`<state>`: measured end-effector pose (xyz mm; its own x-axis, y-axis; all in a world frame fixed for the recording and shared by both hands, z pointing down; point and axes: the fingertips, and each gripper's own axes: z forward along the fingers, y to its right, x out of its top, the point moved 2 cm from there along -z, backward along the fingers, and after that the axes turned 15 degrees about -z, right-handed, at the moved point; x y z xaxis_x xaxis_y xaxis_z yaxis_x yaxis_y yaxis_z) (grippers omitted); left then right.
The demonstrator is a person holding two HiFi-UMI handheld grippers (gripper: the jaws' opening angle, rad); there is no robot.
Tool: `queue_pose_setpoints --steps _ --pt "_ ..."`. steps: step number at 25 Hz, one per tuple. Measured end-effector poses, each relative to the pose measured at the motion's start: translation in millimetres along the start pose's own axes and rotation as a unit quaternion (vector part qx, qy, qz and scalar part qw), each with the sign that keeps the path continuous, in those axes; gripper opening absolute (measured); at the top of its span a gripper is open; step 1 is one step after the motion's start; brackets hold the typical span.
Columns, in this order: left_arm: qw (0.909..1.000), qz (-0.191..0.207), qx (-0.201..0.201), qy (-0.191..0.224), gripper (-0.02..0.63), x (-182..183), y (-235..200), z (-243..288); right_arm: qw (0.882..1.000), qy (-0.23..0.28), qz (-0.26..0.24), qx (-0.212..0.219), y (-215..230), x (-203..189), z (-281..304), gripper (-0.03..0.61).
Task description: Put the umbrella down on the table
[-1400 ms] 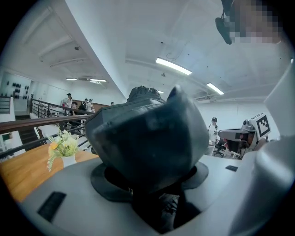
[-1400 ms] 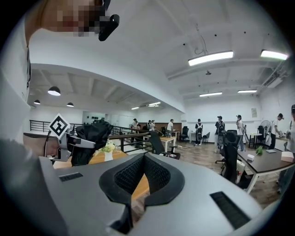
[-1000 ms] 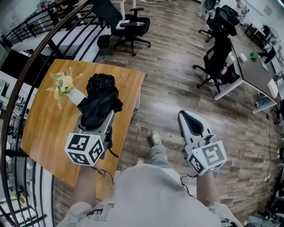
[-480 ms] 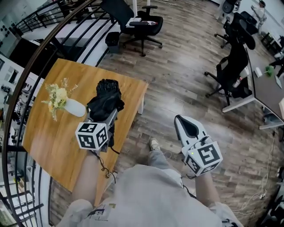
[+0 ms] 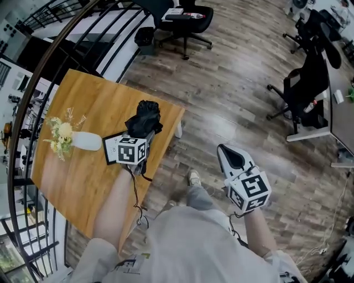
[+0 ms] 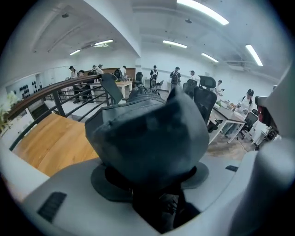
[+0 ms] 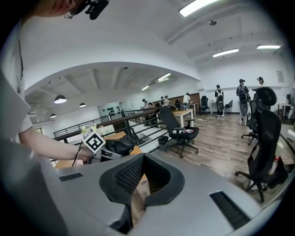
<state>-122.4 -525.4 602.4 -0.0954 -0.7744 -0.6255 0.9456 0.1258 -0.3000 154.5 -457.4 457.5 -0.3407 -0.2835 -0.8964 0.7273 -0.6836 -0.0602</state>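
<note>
A folded black umbrella (image 5: 145, 117) hangs over the near right corner of the wooden table (image 5: 83, 182), with my left gripper (image 5: 144, 134) shut on it. In the left gripper view the umbrella's (image 6: 152, 133) bundled fabric fills the space between the jaws of the left gripper (image 6: 150, 180) and hides the pads. Whether it touches the tabletop I cannot tell. My right gripper (image 5: 231, 157) hangs over the wooden floor to the right of the table, shut with nothing in it. In the right gripper view its black pads (image 7: 126, 177) meet at the tips, and the umbrella (image 7: 120, 145) shows beyond.
A white vase (image 5: 84, 141) of pale flowers (image 5: 58, 135) lies on the table left of the umbrella. A curved black railing (image 5: 66, 55) runs behind the table. Office chairs (image 5: 185, 16) (image 5: 310, 83) stand on the floor. The person's shoe (image 5: 193, 178) is below the table corner.
My left gripper has carried the umbrella down and forward, closer to the table's right corner. My right gripper has sunk a little beside the person's leg.
</note>
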Motion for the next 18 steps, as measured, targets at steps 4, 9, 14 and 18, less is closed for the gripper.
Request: queue_pose_setpoints --steps 4,9,14,18 --pt "0.9987 0.002 0.018 -0.048 0.262 -7 -10 48 1.0 -0.027 0.003 0.004 25 -27 25 0.028" --pt "0.9954 -0.005 0.041 -0.086 0.262 -15 -21 86 0.998 -0.062 -0.026 0.007 51 -55 45 0.028" --pt "0.9921 -0.006 0.056 -0.112 0.262 -24 -24 115 0.997 -0.071 -0.029 0.02 71 -69 59 0.028" --pt "0.9893 -0.012 0.07 -0.127 0.264 -29 -26 131 0.996 -0.081 -0.043 0.014 88 -78 66 0.028"
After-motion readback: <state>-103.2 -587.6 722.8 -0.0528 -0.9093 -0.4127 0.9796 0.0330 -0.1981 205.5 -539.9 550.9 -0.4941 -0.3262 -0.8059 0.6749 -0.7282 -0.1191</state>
